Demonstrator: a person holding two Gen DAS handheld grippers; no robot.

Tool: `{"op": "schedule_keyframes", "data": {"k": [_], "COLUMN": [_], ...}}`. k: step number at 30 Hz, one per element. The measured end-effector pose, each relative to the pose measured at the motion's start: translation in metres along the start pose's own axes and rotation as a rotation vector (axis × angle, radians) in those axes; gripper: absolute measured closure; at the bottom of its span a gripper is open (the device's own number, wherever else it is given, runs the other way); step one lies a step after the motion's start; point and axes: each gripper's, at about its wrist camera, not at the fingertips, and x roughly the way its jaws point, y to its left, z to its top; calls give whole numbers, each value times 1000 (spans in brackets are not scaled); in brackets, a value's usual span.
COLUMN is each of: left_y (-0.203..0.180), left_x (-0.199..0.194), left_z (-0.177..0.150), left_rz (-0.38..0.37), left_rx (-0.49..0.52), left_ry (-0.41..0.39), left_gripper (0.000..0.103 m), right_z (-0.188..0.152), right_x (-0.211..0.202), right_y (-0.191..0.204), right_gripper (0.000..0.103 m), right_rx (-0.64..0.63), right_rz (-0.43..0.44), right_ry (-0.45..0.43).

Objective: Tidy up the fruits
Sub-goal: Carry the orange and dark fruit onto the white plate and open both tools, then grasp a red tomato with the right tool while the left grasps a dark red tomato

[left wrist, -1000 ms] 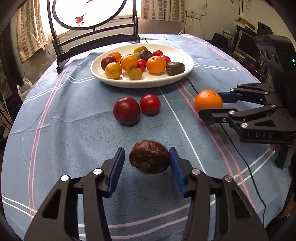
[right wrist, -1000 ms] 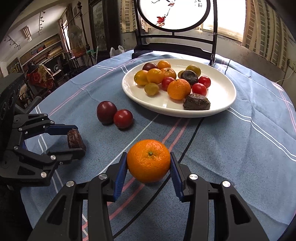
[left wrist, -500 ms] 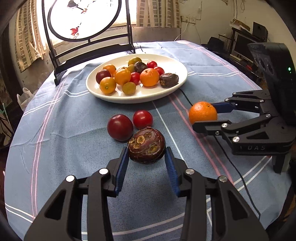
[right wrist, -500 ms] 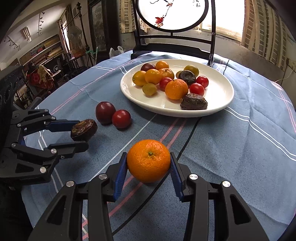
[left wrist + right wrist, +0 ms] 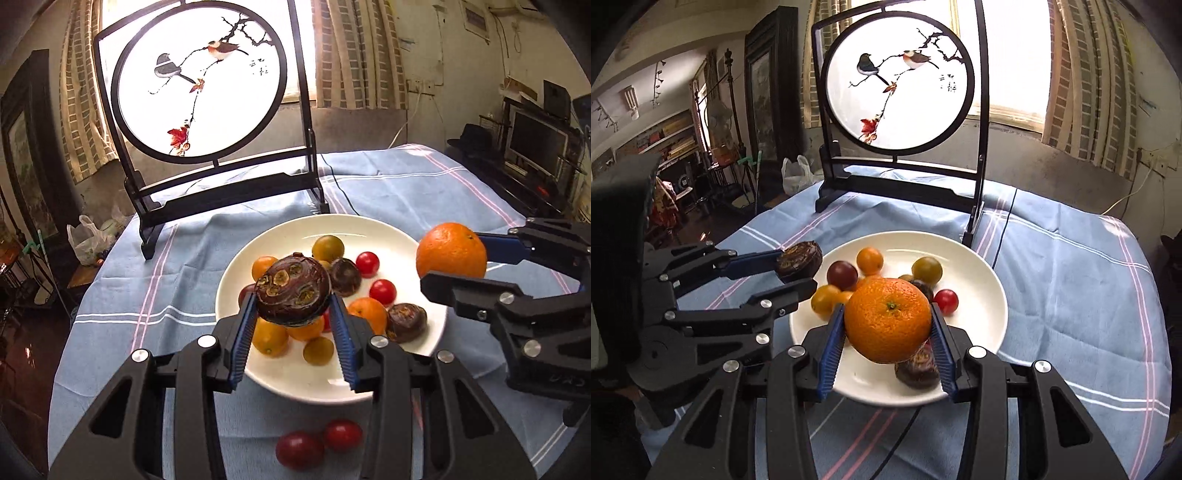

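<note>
My left gripper (image 5: 293,308) is shut on a wrinkled brown passion fruit (image 5: 293,295) and holds it in the air over the near left part of the white plate (image 5: 373,227). My right gripper (image 5: 888,328) is shut on an orange (image 5: 888,319) and holds it above the plate's (image 5: 986,314) near side. The plate holds several small orange, yellow, red and dark fruits. The right gripper with the orange (image 5: 451,250) shows at the right of the left wrist view. The left gripper with the passion fruit (image 5: 799,258) shows at the left of the right wrist view.
Two red fruits (image 5: 317,443) lie on the blue striped tablecloth (image 5: 122,317) in front of the plate. A black-framed round bird screen (image 5: 199,85) stands behind the plate at the table's far edge. A black cable (image 5: 340,188) runs across the cloth.
Both grippers have risen off the table and moved forward with their fruits, from in front of the plate to above it. The two red fruits stay on the cloth.
</note>
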Motion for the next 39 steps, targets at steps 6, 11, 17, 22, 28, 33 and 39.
{"op": "schedule_keyframes", "data": {"k": [6,11,17,22,28,33,39], "left_y": [5,7,9,10,19,38,63], "left_x": [36,53,67,78,71,38,-10], "left_z": [10,11,6,6,5,-6,-50], "left_rz": [23,34,39,56,64,35,9], "left_rx": [-6,8,25,29,3,-31,-21], "left_ry": [33,55,84,105,85,50,42], "left_gripper": [64,64,64,56,36,32,23], "right_z": [17,20,20,21,24,5,-63], "right_x": [30,52,78,92,75,34,6], "right_y": [-12,-15,-23,-27,-35,-15,48], "right_gripper": [59,59,59,57,52,49,48], "right_rx": [27,41,68,86,125,46,-153], "right_rz": [-13,-21,-29,-30,-18,20,132], "right_ry": [19,50,92,117,54,32,130]}}
